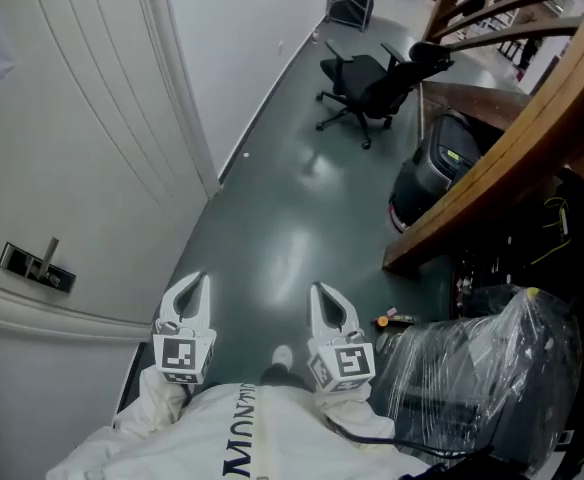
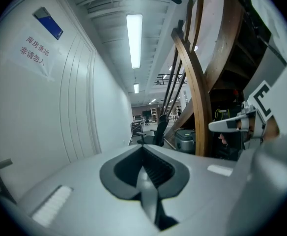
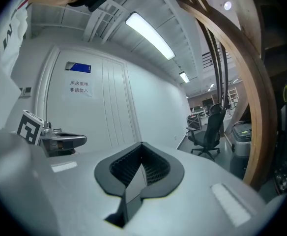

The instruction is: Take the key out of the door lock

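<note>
The white door (image 1: 82, 138) fills the left of the head view. On it sits a dark lock plate (image 1: 37, 266) with a metal lever handle; I cannot make out a key there. My left gripper (image 1: 198, 282) and right gripper (image 1: 319, 292) hang side by side low in the head view, over the dark floor and to the right of the lock plate, touching nothing. Both point roughly along the corridor. In the left gripper view the jaws (image 2: 143, 154) meet with nothing between them. The right gripper (image 3: 141, 154) is likewise shut and empty. The door's sign (image 3: 79, 87) shows in the right gripper view.
A black office chair (image 1: 367, 83) stands farther down the corridor. A curved wooden stair beam (image 1: 502, 168) runs along the right, with a black machine (image 1: 437, 163) beside it. A plastic-wrapped bundle (image 1: 492, 368) lies at the lower right. Dark green floor (image 1: 272, 228) lies between door and stairs.
</note>
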Available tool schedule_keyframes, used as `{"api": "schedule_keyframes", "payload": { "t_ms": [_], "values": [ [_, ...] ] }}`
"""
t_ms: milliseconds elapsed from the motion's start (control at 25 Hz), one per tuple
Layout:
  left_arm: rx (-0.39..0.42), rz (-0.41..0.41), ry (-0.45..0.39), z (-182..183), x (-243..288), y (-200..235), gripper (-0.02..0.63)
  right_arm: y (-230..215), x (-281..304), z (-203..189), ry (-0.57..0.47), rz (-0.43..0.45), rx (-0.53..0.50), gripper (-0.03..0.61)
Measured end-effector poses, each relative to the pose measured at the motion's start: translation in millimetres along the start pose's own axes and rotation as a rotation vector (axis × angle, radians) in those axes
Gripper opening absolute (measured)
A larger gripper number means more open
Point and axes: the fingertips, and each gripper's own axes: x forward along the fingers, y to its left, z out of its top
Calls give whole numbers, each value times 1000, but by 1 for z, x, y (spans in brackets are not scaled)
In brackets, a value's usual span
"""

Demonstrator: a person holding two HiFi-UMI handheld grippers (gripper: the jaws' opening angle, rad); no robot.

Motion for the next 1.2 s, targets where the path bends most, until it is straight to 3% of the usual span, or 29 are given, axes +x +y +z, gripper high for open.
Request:
{"api": "schedule_keyframes", "payload": {
  "t_ms": [480,680,1200],
  "values": [
    [-60,309,41,-22,-25,58,0,27,72,1,54,270,-60,0],
    [-109,490,79,-42,-71,93,0,71,100,-6,100,426,-98,0],
    [-169,833,93,-72,-186,180,0,226,154,-31,175,759,-169,0]
  ]
}}
